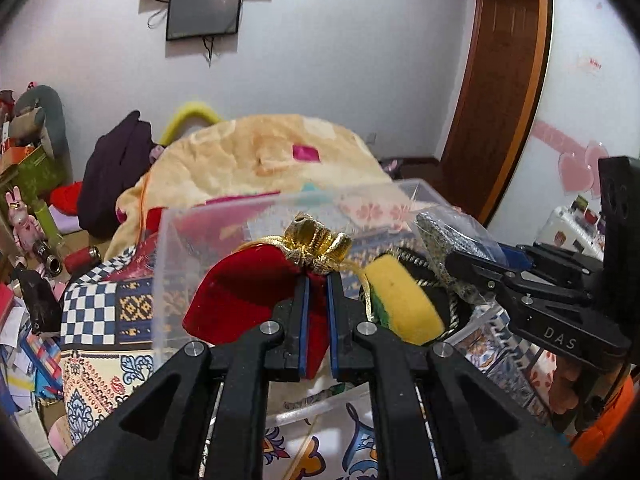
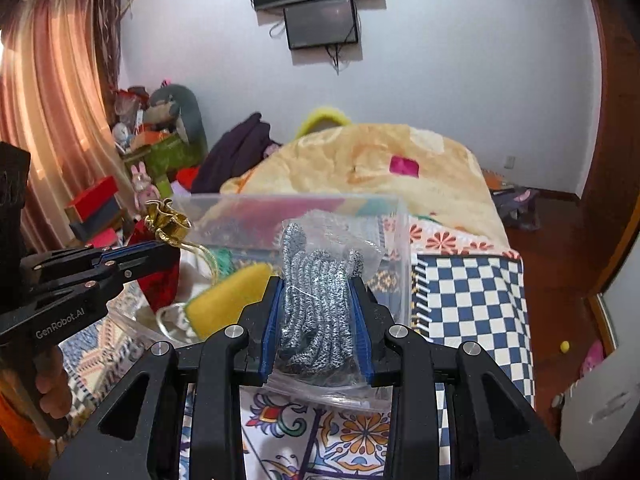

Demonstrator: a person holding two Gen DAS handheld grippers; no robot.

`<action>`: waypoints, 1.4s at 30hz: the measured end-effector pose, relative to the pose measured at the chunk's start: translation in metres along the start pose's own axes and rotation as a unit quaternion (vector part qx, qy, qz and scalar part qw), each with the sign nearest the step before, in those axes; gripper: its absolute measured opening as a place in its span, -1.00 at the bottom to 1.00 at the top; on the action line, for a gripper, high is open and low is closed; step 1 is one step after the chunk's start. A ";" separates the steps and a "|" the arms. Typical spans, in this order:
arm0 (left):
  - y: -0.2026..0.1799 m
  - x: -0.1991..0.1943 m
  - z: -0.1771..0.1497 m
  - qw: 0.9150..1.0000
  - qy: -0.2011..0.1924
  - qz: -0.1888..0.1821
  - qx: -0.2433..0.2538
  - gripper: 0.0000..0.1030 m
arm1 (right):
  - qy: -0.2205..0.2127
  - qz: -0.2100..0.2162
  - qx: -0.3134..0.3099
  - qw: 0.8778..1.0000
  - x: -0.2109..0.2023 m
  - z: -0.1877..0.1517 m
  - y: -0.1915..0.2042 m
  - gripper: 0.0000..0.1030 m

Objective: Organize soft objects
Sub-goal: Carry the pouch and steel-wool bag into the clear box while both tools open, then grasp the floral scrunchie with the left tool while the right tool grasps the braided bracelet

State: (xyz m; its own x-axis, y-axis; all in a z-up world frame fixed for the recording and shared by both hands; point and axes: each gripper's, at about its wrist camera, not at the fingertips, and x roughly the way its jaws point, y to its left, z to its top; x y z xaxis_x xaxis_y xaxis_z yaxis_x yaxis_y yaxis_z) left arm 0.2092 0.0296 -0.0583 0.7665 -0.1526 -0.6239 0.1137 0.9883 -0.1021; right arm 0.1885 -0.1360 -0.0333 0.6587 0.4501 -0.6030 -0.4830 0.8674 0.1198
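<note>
My left gripper (image 1: 317,276) is shut on a red velvet pouch (image 1: 240,296) with a gold drawstring top (image 1: 316,240), held over the clear plastic box (image 1: 168,240). The pouch also shows in the right wrist view (image 2: 160,268). My right gripper (image 2: 318,280) is shut on a clear bag of grey knitted gloves (image 2: 316,300), held over the same box (image 2: 402,248). The bag also shows in the left wrist view (image 1: 448,240), held by the right gripper (image 1: 452,260). A yellow and green sponge (image 1: 404,300) lies inside the box, and shows in the right wrist view (image 2: 228,300) too.
The box stands on a bed with a patterned, blue-checked cover (image 2: 472,300). A cream blanket (image 1: 272,160) is heaped behind it. Toys, boxes and clutter (image 1: 32,240) crowd the left side. A wooden door (image 1: 500,80) is at the right.
</note>
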 end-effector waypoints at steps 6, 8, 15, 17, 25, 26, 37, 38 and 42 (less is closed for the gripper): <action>0.000 0.014 -0.005 1.000 0.025 -0.008 -0.002 -0.81 | 0.013 0.000 -0.010 1.000 0.007 -0.001 0.002 -0.37; 0.001 0.015 -0.006 0.999 0.032 -0.012 -0.007 -0.68 | 0.014 0.002 -0.011 1.000 0.005 -0.001 0.002 -0.37; -0.005 -0.002 -0.010 1.000 0.015 -0.013 0.002 -0.30 | 0.013 -0.009 -0.030 0.999 -0.001 0.002 0.007 -0.28; -0.007 -0.014 -0.014 1.000 -0.001 -0.006 0.003 -0.05 | 0.004 -0.003 -0.027 1.000 -0.009 0.004 0.009 -0.15; -0.015 -0.067 -0.022 0.998 -0.057 -0.007 0.006 0.12 | -0.051 0.009 -0.028 0.998 -0.052 0.008 0.014 0.08; -0.016 -0.074 -0.023 0.998 -0.065 -0.004 0.009 0.23 | -0.056 0.009 -0.030 0.998 -0.059 0.006 0.015 0.15; -0.031 -0.123 -0.065 0.997 -0.072 0.017 0.033 0.91 | -0.049 0.025 -0.030 0.998 -0.084 -0.028 0.022 0.59; -0.030 -0.123 -0.070 0.997 -0.067 0.018 0.032 0.91 | -0.039 0.026 -0.031 0.998 -0.081 -0.034 0.023 0.59; -0.029 -0.118 -0.090 0.999 -0.036 0.016 0.024 0.93 | -0.005 0.030 -0.031 0.999 -0.073 -0.052 0.025 0.59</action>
State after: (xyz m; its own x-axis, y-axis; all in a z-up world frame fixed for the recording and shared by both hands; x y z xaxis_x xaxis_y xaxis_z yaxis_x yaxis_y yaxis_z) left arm 0.0588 0.0185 -0.0513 0.8138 -0.1209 -0.5685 0.1165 0.9922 -0.0442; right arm 0.0981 -0.1588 -0.0271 0.6336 0.5034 -0.5875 -0.5568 0.8239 0.1055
